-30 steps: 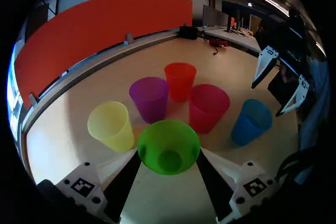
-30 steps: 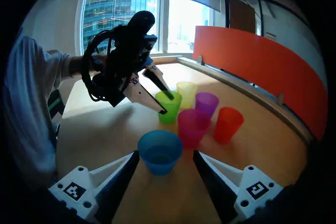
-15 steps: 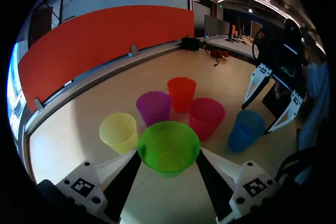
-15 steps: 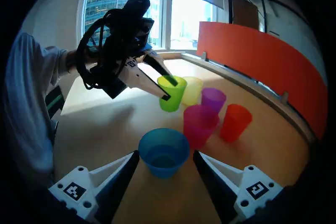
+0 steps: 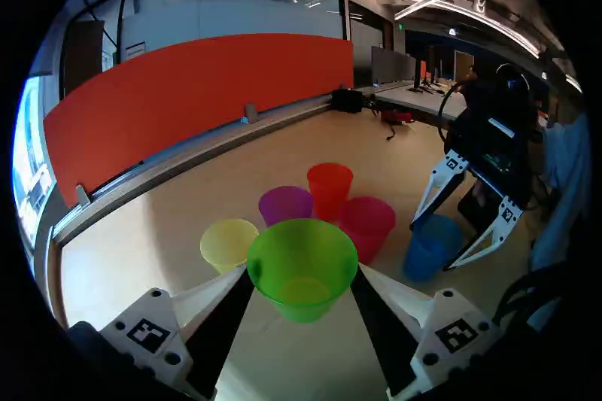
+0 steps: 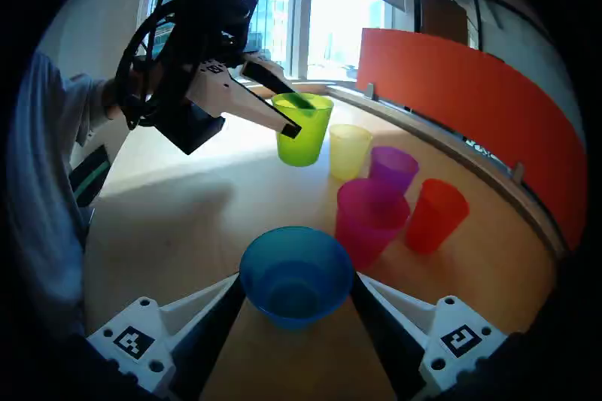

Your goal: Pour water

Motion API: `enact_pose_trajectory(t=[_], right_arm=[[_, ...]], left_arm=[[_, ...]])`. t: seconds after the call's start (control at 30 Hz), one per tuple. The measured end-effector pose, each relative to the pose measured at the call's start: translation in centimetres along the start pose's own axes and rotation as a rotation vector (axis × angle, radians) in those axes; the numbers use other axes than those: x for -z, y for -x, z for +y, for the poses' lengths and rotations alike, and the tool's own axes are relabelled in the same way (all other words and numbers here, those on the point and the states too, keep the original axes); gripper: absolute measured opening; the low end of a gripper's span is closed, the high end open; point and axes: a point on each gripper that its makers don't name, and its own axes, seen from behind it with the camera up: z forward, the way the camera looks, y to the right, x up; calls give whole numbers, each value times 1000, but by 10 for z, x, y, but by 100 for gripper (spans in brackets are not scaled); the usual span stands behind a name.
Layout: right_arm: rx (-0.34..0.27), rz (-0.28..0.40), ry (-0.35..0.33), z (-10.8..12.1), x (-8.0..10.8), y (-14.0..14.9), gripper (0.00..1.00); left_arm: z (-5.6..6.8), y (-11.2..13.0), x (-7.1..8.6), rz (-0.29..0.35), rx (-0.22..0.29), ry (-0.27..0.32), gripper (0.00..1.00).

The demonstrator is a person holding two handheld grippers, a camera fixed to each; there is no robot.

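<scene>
My left gripper [image 5: 301, 284] is shut on a green cup [image 5: 302, 269], held up above the wooden table [image 5: 150, 250]. The right gripper view shows the green cup [image 6: 302, 134] in the air in the left gripper [image 6: 296, 116], a hand behind it. A blue cup [image 6: 296, 277] sits between the fingers of my right gripper [image 6: 297, 281], its rim touching both. In the left gripper view the right gripper [image 5: 433, 244] straddles the blue cup [image 5: 429, 250], which stands low at the table.
Yellow [image 5: 228, 243], purple [image 5: 284, 204], orange [image 5: 329, 186] and pink [image 5: 369, 224] cups stand clustered mid-table. A red divider panel [image 5: 196, 92] runs along the table's far edge. A person's sleeve [image 6: 38, 198] is at the left of the right gripper view.
The left gripper has lifted the green cup higher off the table. The right gripper has slid forward so that the blue cup now fills the gap between its fingers.
</scene>
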Motion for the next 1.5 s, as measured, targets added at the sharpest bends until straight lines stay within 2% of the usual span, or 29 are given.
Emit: enact_pose_trajectory(t=[0.13,0.47,0.6,1.07,1.5], right_arm=[[-3,0,2,-1,-2,1,91],[-47,23,23,-1,2,-2,90],[-53,54,37,-1,9,-10,90],[-48,198,109,7,64,-61,90],[-38,337,173,20,110,-109,90]], left_arm=[[1,-4,6,14,-6,-3,86],[6,-13,15,59,-10,-11,86],[8,-19,22,86,-3,-15,86],[19,-55,48,220,24,-17,86],[46,-99,66,368,61,13,86]])
